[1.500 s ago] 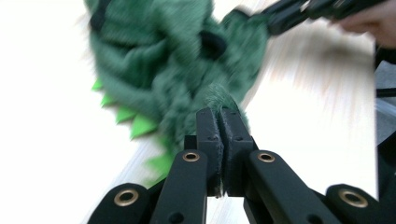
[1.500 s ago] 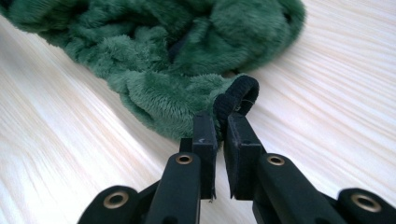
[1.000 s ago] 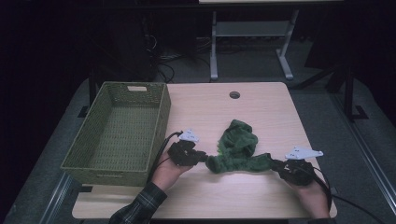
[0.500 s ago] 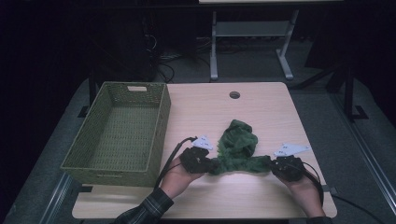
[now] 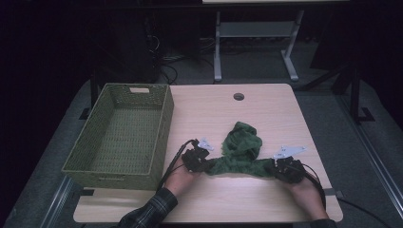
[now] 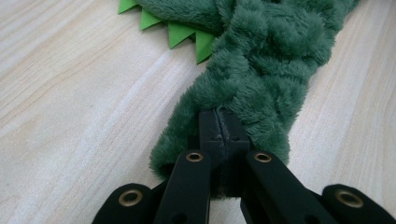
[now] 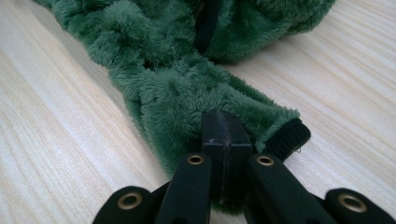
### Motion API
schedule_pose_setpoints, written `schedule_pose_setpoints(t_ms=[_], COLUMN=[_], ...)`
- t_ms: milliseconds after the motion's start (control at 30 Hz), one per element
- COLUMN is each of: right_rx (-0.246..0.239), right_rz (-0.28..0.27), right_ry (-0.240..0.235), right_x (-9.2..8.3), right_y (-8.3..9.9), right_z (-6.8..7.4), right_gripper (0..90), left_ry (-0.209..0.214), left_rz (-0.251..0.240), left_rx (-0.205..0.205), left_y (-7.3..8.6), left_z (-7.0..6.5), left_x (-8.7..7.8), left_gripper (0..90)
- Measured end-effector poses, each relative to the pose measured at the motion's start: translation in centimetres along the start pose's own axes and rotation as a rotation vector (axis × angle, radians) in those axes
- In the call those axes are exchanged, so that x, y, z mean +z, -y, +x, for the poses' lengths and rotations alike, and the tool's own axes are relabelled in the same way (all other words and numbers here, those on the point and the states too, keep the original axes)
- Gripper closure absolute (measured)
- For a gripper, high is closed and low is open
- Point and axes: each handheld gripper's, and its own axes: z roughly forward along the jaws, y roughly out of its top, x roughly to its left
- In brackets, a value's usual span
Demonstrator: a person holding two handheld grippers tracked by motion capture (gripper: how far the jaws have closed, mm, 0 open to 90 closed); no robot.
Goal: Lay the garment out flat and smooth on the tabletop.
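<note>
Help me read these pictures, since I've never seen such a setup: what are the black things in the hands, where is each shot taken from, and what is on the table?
No robot here: a person holds hand-operated tongs, one in each hand. The wide picture looks down from above the person's side of the wooden table. There the left tongs and right tongs each pinch one end of a fluffy green garment lying on the wood. An empty green woven basket stands to the left of it.

The two close-ups come from cameras riding on the tongs. Each looks along its own black jaws, which are closed together on the green fleece. The left tongs' picture also shows bright green felt spikes on the garment.
</note>
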Motion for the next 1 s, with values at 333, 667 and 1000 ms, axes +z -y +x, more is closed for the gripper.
schedule_pose_setpoints(t_ms=[333,667,1000], right_rx=[0.001,-0.027,0.005], right_rz=[0.013,0.012,-0.089], right_ry=[-0.038,-0.054,-0.029], right_x=[-1.3,-2.7,-2.4], right_y=[1.5,3.0,0.2], right_z=[1.3,3.3,2.0], right_gripper=[89.9,83.9,70.1], left_ry=[0.081,0.098,0.074], left_rz=[0.016,-0.013,-0.131], left_rx=[-0.003,0.032,0.032], left_y=[1.5,2.3,-2.3], left_z=[-1.3,-3.2,-0.6], left_x=[-1.0,-2.6,-3.7], left_gripper=[89.7,83.6,64.8])
